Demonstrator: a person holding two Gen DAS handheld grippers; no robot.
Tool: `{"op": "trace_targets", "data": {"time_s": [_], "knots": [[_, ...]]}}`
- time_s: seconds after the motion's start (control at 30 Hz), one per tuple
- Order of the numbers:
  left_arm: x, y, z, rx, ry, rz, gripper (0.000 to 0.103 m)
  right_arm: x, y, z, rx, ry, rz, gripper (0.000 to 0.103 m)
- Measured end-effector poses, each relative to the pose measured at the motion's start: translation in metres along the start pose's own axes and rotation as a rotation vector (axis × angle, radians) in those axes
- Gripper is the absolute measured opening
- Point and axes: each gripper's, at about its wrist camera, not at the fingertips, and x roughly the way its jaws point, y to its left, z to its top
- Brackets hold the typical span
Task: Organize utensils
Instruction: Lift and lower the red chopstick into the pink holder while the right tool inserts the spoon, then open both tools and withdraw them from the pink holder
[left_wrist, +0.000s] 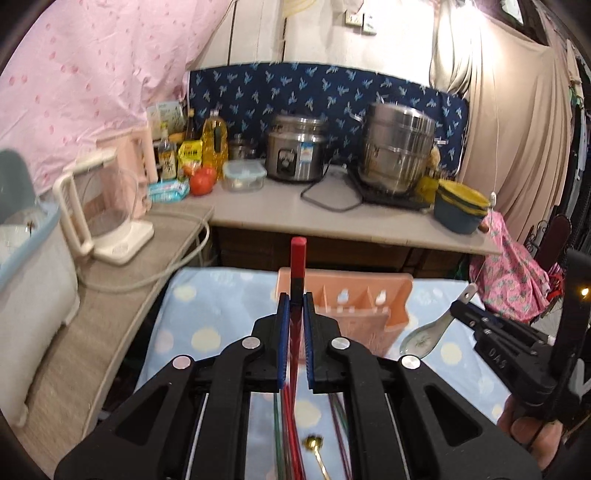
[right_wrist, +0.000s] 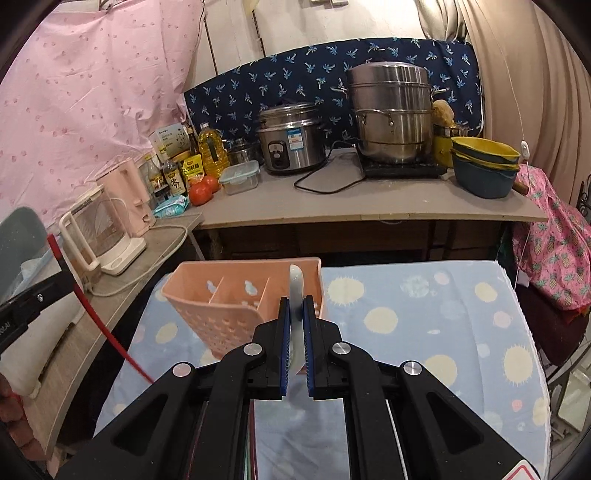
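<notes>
A pink perforated utensil holder (left_wrist: 354, 299) with dividers stands on the dotted blue cloth, also in the right wrist view (right_wrist: 229, 295). My left gripper (left_wrist: 294, 297) is shut on a red chopstick (left_wrist: 297, 258), held upright in front of the holder; it shows at the left of the right wrist view (right_wrist: 70, 277). My right gripper (right_wrist: 295, 301) is shut on a white ceramic spoon (right_wrist: 295, 280), held above the holder's right side. That spoon (left_wrist: 428, 332) and gripper (left_wrist: 461, 306) show at the right of the left wrist view. More chopsticks (left_wrist: 288, 443) and a gold spoon (left_wrist: 314, 443) lie below.
A counter (right_wrist: 369, 206) behind holds a rice cooker (right_wrist: 291, 136), a steel steamer pot (right_wrist: 391, 114), stacked bowls (right_wrist: 484, 162), bottles and tomatoes (right_wrist: 201, 190). A side shelf at left carries a kettle (right_wrist: 99, 236) and a cable.
</notes>
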Motion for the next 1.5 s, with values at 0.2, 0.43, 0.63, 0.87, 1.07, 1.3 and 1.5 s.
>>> {"op": "trace_targets", "data": {"time_s": [0.2, 0.43, 0.63, 0.87, 1.07, 1.3, 1.5], "knots": [[0.008, -0.008, 0.051, -0.005, -0.088, -0.011, 0.007, 0.026, 0.002, 0.036, -0.007, -0.042, -0.018, 0.007], [0.008, -0.010, 0.097, -0.038, -0.179, -0.033, 0.007, 0.057, 0.002, 0.038, -0.022, -0.004, -0.022, 0.007], [0.023, -0.009, 0.107, -0.045, -0.186, -0.022, 0.007, 0.076, 0.002, 0.025, -0.024, 0.044, -0.016, 0.007], [0.053, -0.010, 0.086, -0.028, -0.117, 0.005, 0.007, 0.089, 0.003, 0.013, -0.024, 0.078, -0.011, 0.009], [0.069, -0.005, 0.061, -0.043, -0.056, 0.041, 0.010, 0.080, 0.004, 0.008, -0.021, 0.052, -0.030, 0.035], [0.066, -0.005, 0.037, -0.040, -0.016, 0.058, 0.015, 0.057, 0.008, -0.003, -0.014, 0.053, -0.010, 0.035], [0.054, -0.006, 0.013, -0.034, 0.019, 0.063, 0.015, 0.029, 0.015, -0.023, -0.026, 0.064, 0.000, 0.035]]}}
